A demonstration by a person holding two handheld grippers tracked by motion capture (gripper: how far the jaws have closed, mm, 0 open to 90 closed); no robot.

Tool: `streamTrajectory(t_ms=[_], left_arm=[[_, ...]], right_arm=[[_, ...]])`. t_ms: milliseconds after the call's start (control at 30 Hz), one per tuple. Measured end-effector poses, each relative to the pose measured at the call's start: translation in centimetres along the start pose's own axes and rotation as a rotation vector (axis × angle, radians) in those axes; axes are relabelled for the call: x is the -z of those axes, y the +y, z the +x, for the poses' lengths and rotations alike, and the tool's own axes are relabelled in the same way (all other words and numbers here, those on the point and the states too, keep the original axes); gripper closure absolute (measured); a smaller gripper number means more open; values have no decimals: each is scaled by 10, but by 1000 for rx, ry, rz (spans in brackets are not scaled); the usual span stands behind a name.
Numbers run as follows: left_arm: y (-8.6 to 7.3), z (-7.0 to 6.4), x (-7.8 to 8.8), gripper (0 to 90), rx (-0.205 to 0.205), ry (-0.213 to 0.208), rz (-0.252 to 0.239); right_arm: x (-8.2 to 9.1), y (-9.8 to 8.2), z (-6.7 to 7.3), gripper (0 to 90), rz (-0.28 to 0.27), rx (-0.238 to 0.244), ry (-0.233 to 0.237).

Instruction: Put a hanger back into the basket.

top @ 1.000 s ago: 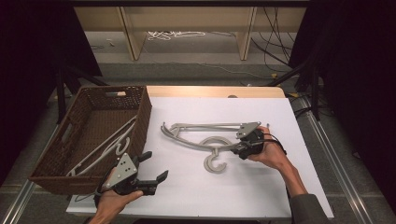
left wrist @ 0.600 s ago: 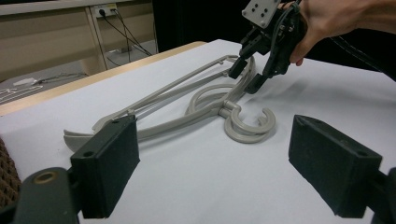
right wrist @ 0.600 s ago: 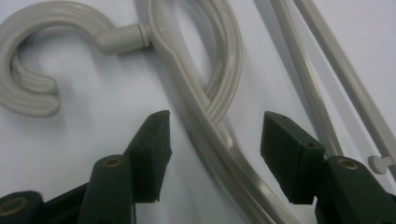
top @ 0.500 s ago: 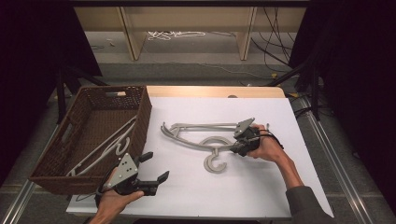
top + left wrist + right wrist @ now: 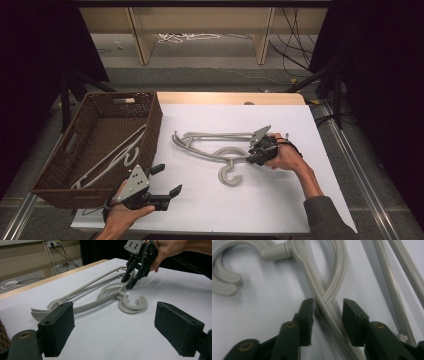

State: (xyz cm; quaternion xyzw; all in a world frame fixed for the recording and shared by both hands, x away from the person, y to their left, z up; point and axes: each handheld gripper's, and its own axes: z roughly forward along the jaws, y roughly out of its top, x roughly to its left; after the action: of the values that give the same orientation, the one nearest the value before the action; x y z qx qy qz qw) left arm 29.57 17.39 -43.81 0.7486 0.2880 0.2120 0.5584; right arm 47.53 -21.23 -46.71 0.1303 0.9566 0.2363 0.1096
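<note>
Two grey hangers (image 5: 210, 147) on table (image 5: 300, 200), two more (image 5: 112, 157) in basket (image 5: 55, 185).

Right hand-held gripper (image 5: 256, 152) tipped down, jaws just closing but still apart; left hand-held gripper (image 5: 165, 180) level, jaws wide.

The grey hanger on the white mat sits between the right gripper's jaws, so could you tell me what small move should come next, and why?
Probably finish closing the right gripper: its jaws have just been closing and now straddle the grey hanger arm, but gaps show beside both pads. Lifting before they press risks leaving the hanger on the white mat.
</note>
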Motion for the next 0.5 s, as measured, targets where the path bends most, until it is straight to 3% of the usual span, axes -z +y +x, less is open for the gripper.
streamTrajectory(t_ms=[133,267,433,500], left_arm=[[-1,0,-1,162,0,0,0],[-1,0,-1,163,-1,1,1],[-1,-1,-1,165,-16,3,14],[-1,-2,0,165,-24,5,21]], right_arm=[[0,3,-2,696,19,55,19],[2,8,-1,745,59,172,40],[10,11,2,784,27,260,42],[13,11,3,789,22,273,41]])
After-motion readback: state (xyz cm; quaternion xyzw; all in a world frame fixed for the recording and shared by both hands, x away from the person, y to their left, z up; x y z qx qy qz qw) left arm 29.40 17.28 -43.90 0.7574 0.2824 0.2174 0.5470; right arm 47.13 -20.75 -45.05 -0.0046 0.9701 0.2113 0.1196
